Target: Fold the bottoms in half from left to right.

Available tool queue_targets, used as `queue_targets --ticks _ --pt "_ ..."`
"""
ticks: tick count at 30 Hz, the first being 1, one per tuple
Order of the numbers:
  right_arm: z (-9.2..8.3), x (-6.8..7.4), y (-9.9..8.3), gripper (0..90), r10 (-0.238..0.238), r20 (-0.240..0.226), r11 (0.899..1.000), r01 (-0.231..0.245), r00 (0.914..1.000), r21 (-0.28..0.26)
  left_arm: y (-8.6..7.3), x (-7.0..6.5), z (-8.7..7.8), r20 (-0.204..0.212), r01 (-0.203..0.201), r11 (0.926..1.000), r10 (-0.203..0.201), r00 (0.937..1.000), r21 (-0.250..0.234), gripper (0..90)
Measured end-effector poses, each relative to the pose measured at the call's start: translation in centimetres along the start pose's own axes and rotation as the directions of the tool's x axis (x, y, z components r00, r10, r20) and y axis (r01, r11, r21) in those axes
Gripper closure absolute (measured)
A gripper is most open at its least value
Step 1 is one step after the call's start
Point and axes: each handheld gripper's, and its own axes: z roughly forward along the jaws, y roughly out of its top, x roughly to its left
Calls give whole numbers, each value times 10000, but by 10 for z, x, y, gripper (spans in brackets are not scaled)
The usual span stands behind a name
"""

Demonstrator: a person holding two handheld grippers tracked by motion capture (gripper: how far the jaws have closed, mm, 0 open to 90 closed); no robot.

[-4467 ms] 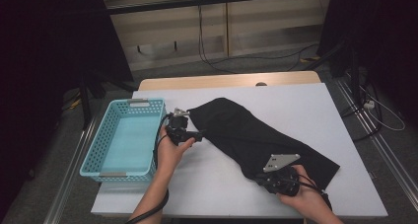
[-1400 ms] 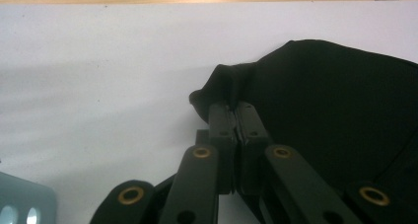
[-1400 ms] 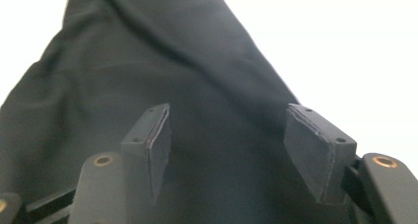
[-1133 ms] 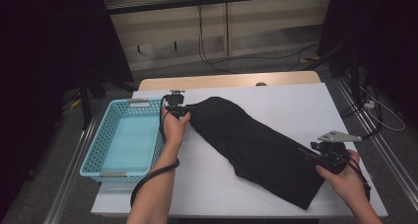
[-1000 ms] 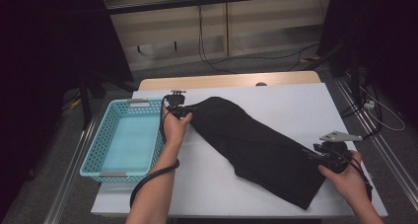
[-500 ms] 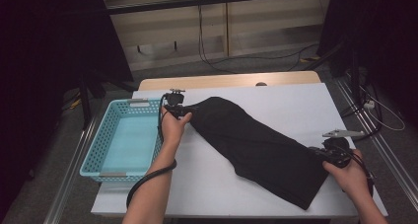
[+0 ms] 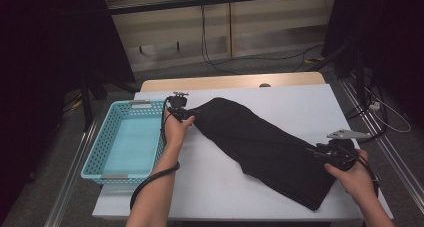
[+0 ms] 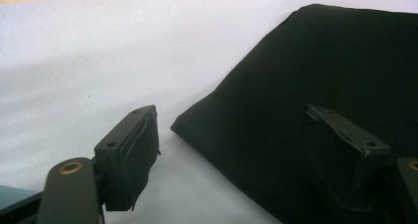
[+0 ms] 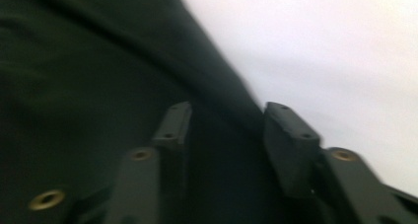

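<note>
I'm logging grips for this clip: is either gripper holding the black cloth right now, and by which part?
Nothing is held. The left gripper stands open at a corner of the black cloth; the right gripper stands open over its other end.

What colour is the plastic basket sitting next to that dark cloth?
The basket is light turquoise blue, with perforated walls. The high view shows it best.
</note>
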Motion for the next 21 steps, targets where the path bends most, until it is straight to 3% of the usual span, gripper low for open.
queue_targets --ticks 4,11,17,19,21 --pt "7 30 6 446 -607 -726 9982 606 9955 -36 2 -1 -7 73 -58 10000 57 10000 61 199" --pt "22 78 10 386 -1285 -1903 9911 1326 9733 86 0 -2 -16 118 -67 9999 65 9999 154 183" --pt "31 117 8 521 -2234 -2793 9713 2374 9339 172 -1 -5 -20 276 -84 9999 81 9996 114 176" --pt "33 125 5 509 -2519 -3020 9629 2693 9194 166 -1 -6 -21 356 -79 9999 74 9993 132 174" --pt "35 130 2 505 -2780 -2991 9544 2979 9128 220 -2 -7 -22 353 -163 9998 158 9993 133 173"
